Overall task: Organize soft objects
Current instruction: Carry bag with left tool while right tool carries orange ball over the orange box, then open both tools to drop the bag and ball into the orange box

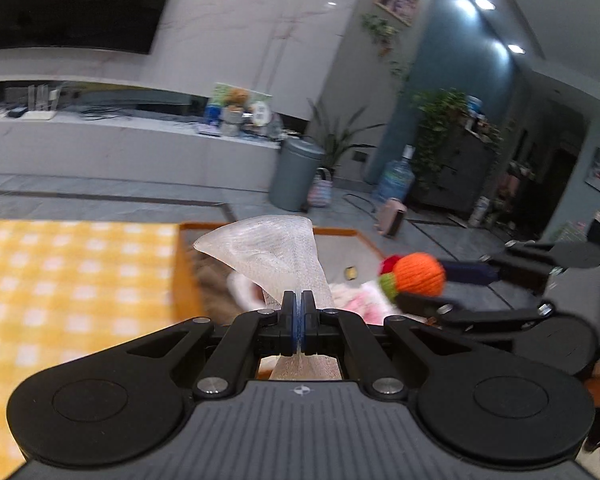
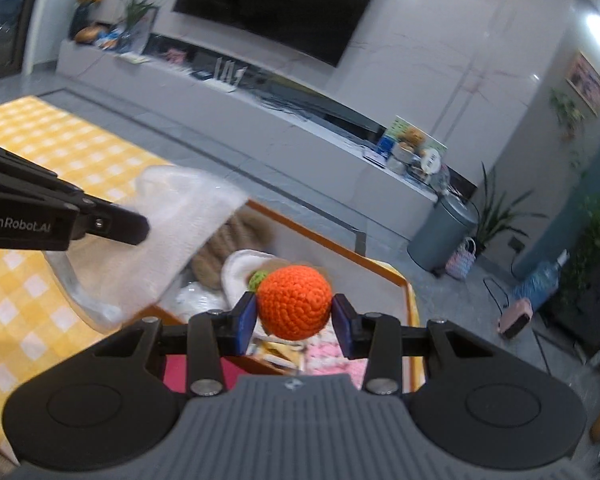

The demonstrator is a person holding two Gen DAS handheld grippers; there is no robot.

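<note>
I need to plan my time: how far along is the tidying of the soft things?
Nothing looks sorted yet. In hand: the left gripper pinches a white mesh bag, and the right gripper clamps an orange crocheted ball, both above the orange-rimmed tray. Left: a brown knitted piece, a white fluffy item and a pink knitted piece lie jumbled in the tray.

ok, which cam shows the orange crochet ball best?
Right wrist: the orange crochet ball sits centred and sharp between the right hand-held gripper pads. Left wrist shows it smaller, off to the right, slightly blurred.
</note>
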